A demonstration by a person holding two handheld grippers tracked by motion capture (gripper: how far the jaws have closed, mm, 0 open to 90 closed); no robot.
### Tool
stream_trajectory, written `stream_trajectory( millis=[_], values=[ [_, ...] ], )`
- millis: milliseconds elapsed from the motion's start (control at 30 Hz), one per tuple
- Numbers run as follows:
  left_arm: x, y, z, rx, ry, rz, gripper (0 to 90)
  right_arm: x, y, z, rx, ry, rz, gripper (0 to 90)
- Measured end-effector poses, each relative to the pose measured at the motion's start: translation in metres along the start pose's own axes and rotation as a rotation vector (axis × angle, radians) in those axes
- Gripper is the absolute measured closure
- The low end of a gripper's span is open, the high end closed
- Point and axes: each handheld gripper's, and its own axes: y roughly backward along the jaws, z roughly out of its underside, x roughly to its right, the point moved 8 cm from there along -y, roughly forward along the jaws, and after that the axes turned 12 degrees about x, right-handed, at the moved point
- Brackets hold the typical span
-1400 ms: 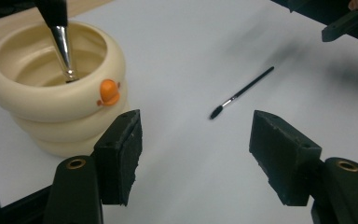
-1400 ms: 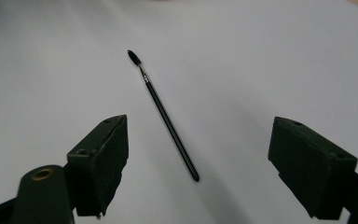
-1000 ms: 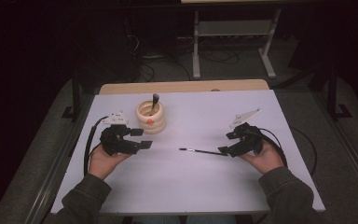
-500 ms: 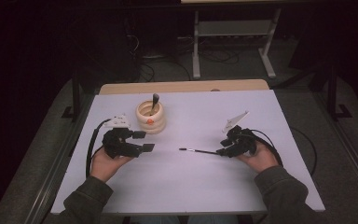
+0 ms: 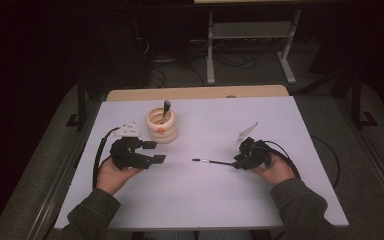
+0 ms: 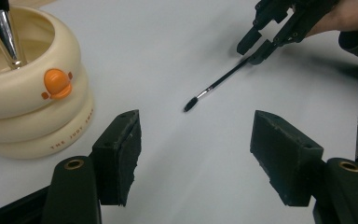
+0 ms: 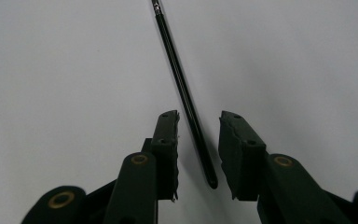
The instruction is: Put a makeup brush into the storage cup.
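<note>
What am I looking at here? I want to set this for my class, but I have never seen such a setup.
A person sits at a white table and holds a hand-worked claw in each hand; there is no robot arm. The high view looks down from above. The other two pictures come from small cameras riding on each claw, looking along its two black jaws.

On the table stands a cream ringed pot with an orange duck-like mark and a brush standing in it. A thin black brush lies flat.

The left claw is open, with nothing between its jaws. The right claw has just been closing around the thin brush's handle end; the pads are not yet pressing on it.
</note>
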Motion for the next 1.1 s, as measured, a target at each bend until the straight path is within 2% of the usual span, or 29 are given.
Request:
stream_trajectory(
  millis=[200,267,367,500,1100],
  values=[
    [0.0008,-0.0008,0.0001,-0.003,0.004,0.001,32.9,-0.0004,-0.0016,0.0021,-0.013,0.012,0.0,69.0],
    [0.0007,-0.0005,0.0004,-0.008,-0.01,0.004,32.9,0.0007,-0.0014,0.0023,-0.014,0.02,0.004,69.3],
    [0.0016,-0.0011,0.0017,-0.013,0.007,0.002,32.9,0.0007,-0.0016,0.0028,-0.016,0.028,0.001,70.3],
    [0.0024,-0.002,-0.0004,-0.003,-0.007,0.009,32.9,-0.0017,-0.0017,0.0012,-0.011,0.036,-0.001,71.6],
    [0.004,-0.0026,0.0017,-0.018,-0.019,0.021,32.9,0.0012,-0.0067,0.0055,-0.04,0.033,-0.004,76.3]
  ],
)
